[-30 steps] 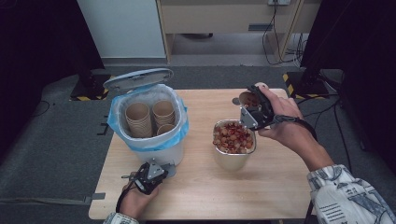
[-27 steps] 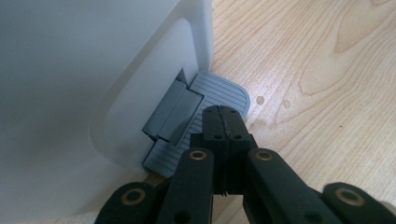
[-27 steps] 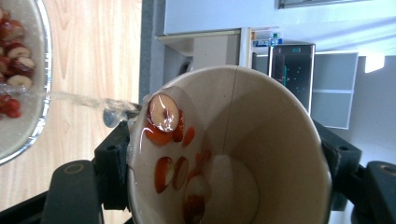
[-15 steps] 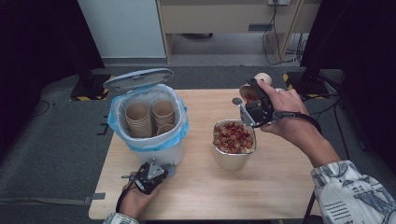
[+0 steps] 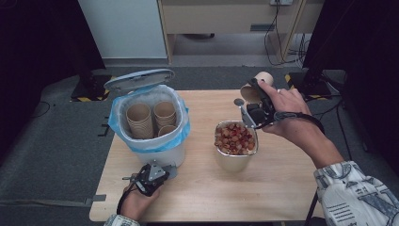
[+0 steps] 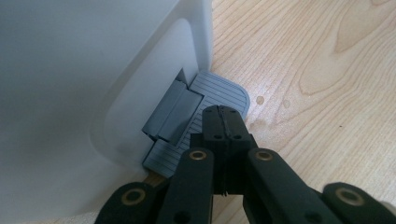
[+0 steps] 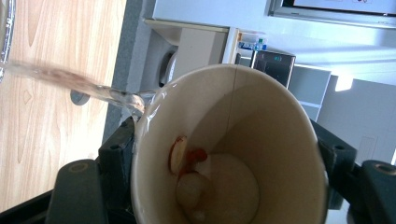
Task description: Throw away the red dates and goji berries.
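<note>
Paper cup sits clamped between the jaws of the right gripper, tipped on its side above the far right part of the table. In the right gripper view we see the cup gripped from both sides, a few food bits and a white lump at its bottom, and a thin stream of liquid running off its rim. Metal container of reddish bits stands just below the cup. We see the left gripper with jaws pressed together, empty, tips down on the grey pedal of the white bin. Bin lid stands up; stacked paper cups stand inside.
</note>
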Tool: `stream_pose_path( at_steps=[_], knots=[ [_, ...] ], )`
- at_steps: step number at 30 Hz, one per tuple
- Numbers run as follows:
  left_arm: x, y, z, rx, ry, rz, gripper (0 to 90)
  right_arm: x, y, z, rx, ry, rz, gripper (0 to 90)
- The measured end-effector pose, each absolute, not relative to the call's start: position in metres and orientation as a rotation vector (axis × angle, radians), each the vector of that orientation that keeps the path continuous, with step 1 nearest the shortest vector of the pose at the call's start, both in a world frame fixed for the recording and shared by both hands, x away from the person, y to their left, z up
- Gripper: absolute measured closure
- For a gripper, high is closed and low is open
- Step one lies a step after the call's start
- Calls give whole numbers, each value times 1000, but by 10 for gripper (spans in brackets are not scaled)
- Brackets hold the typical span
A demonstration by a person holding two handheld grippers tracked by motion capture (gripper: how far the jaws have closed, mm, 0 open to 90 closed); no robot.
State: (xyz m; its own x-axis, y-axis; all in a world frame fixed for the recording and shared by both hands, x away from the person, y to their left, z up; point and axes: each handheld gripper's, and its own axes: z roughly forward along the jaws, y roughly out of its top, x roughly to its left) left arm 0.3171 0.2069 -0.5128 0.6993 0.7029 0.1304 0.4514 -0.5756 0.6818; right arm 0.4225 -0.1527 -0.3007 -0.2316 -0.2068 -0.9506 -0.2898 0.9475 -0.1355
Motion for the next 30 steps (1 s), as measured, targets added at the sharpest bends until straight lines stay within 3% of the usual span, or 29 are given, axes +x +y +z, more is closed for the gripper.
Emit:
stream_pose_path(
  at_steps=[30],
  knots=[
    [317, 207, -513, 2275, 878, 517, 899, 417, -143, -291, -500, 1728, -76, 279]
  ],
)
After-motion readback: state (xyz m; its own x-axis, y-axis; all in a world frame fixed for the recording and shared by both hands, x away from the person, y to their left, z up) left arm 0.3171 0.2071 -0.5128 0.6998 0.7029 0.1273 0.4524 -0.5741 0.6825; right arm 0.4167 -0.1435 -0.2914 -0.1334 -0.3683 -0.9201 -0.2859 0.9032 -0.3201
